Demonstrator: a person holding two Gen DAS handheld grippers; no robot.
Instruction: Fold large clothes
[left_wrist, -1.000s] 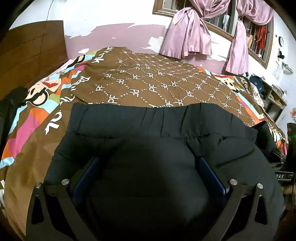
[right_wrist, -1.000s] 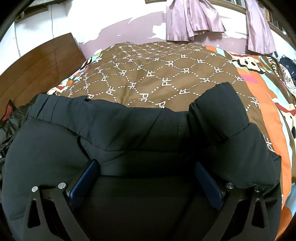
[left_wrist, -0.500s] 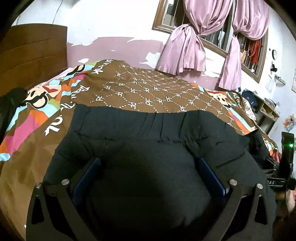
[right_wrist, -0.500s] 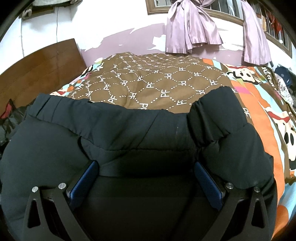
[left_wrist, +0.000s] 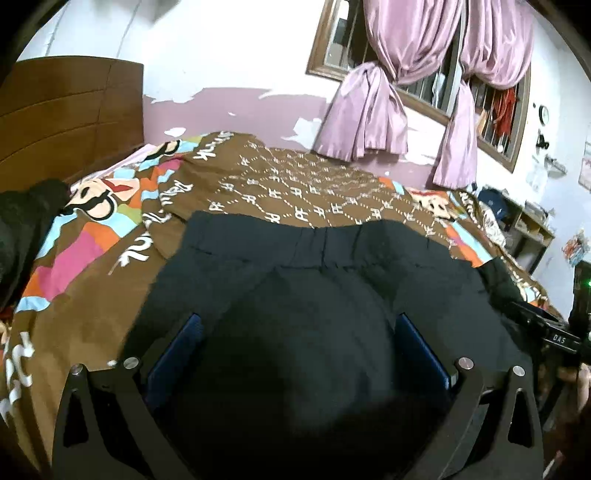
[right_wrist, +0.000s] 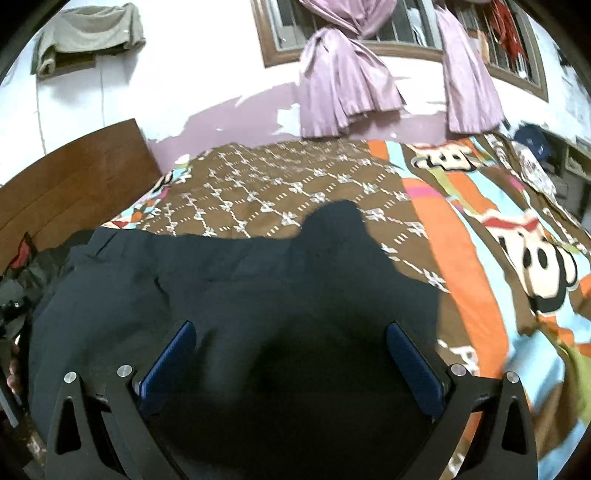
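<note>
Black puffy jacket (left_wrist: 314, 332) on bed (left_wrist: 92, 266): soft, bulky, springy; best gripped at 12 o'clock hem. Left tool (left_wrist: 299, 343) and right tool (right_wrist: 291, 350) spread apart over it.

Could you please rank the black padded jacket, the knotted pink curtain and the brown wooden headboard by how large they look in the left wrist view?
1. Black padded jacket, largest, though nearest the camera.
2. Brown wooden headboard.
3. Knotted pink curtain, looks about as large as the headboard; unsure.

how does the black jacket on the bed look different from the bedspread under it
The black jacket is plain, dark and puffy, bulging up between the jaws of the left gripper; the bedspread is brown with a white lattice print and bright cartoon borders. The jacket is bunched and folded; the bedspread lies spread flat. Both are soft fabric on the bed.
</note>
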